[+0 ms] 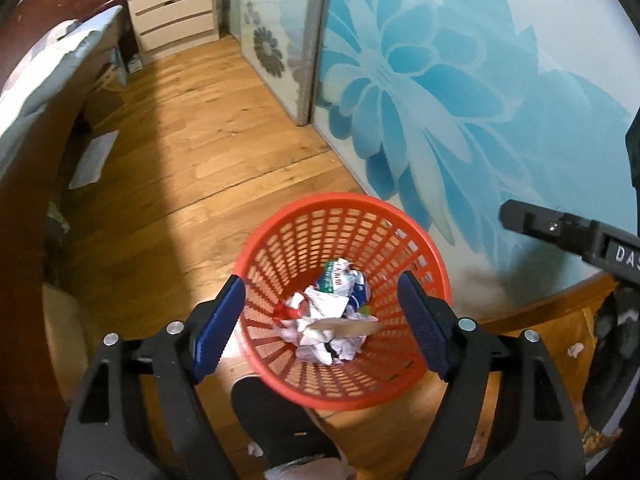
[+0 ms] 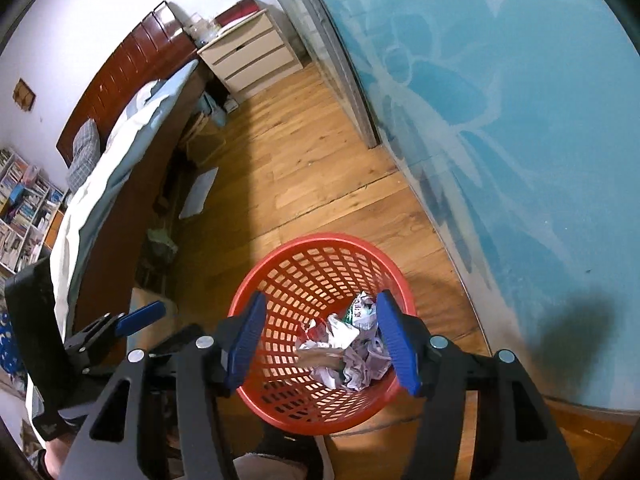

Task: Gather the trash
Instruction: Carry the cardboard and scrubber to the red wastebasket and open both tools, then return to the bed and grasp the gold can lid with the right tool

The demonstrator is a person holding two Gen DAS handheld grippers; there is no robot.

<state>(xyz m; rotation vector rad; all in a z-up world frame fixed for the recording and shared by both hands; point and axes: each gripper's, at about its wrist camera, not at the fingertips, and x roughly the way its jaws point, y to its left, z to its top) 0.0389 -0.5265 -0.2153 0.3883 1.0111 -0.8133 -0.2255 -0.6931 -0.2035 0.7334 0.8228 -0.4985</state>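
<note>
A red plastic mesh basket (image 1: 416, 240) stands on the wooden floor by the blue floral wardrobe door; it also shows in the right wrist view (image 2: 280, 264). Crumpled paper and wrappers (image 1: 332, 320) lie in its bottom, also seen from the right wrist (image 2: 352, 344). My left gripper (image 1: 322, 320) is open and empty, held above the basket mouth. My right gripper (image 2: 320, 340) is open and empty, also above the basket. The right gripper's black body (image 1: 560, 232) shows at the right edge of the left wrist view.
A bed (image 2: 120, 168) with a dark wooden frame runs along the left. A cream drawer unit (image 1: 176, 12) stands at the far end. A white scrap (image 1: 576, 350) lies on the floor at right. A person's dark slipper (image 1: 276, 420) is beneath the basket edge.
</note>
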